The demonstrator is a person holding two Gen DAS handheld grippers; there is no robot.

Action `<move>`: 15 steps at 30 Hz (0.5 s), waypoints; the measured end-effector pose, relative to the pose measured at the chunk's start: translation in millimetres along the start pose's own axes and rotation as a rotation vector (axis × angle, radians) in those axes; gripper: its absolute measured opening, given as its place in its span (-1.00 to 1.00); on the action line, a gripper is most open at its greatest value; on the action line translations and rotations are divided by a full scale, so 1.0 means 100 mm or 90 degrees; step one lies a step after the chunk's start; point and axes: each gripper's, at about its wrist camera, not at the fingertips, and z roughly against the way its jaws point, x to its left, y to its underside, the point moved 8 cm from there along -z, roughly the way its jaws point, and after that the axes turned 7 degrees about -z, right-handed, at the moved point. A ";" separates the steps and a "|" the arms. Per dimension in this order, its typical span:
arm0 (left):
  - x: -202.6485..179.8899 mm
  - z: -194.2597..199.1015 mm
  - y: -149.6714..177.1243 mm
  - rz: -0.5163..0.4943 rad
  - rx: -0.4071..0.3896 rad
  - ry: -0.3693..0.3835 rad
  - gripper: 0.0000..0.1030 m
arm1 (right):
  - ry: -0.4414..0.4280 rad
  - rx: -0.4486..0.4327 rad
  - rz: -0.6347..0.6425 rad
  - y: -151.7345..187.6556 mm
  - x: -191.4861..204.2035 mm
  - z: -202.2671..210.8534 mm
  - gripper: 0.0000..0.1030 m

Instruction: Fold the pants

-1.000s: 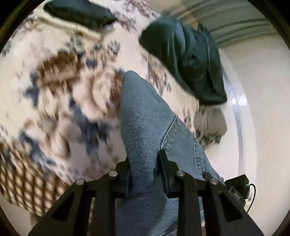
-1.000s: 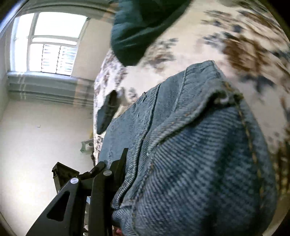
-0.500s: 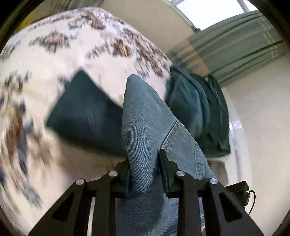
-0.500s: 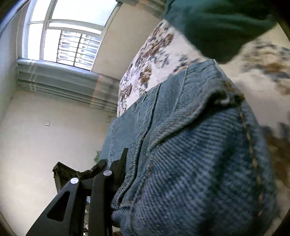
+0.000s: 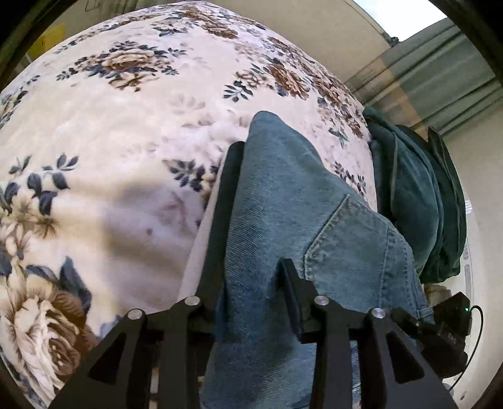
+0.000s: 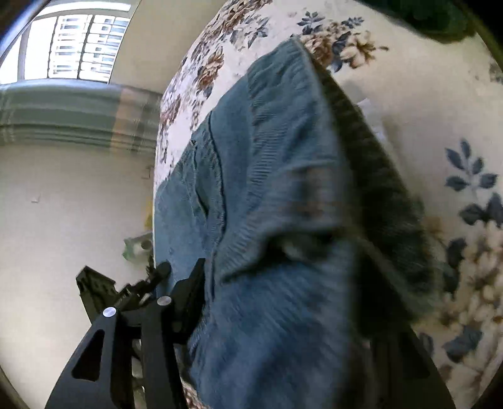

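The blue denim pants [image 5: 292, 220] hang between my two grippers over a floral bed cover [image 5: 110, 126]. In the left wrist view my left gripper [image 5: 251, 251] is shut on a fold of the denim near a stitched pocket seam. In the right wrist view my right gripper [image 6: 267, 283] is shut on the pants [image 6: 267, 188]; the denim drapes over the right finger and hides it. The rest of the pants stretches away along the bed edge.
Dark green clothes [image 5: 418, 201] lie piled at the bed's right edge in the left wrist view. A dark green item [image 6: 440, 19] shows at the top of the right wrist view. A window [image 6: 78, 47], curtain and pale floor lie beyond the bed.
Both grippers have swung with the pants across the bed. The dark green clothes have slid out to the edges of view. The right side of the denim now drapes looser.
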 end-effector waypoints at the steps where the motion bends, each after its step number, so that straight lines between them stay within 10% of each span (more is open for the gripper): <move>1: 0.00 0.02 -0.01 0.001 0.004 -0.006 -0.37 | 0.021 0.000 0.003 0.00 -0.03 0.07 0.24; 4: 0.01 0.15 0.00 0.000 0.013 -0.032 -0.37 | 0.079 -0.014 0.017 0.01 -0.07 0.19 0.41; 6: 0.02 0.22 -0.01 -0.012 0.017 -0.063 -0.38 | 0.149 -0.045 0.035 -0.03 -0.10 0.39 0.86; 12: -0.18 0.52 0.15 -0.067 0.044 -0.147 -0.40 | 0.337 -0.102 0.103 0.12 0.10 0.99 1.00; 15: -0.40 0.73 0.24 -0.103 0.046 -0.185 0.25 | 0.408 -0.143 0.156 0.27 0.35 1.30 1.00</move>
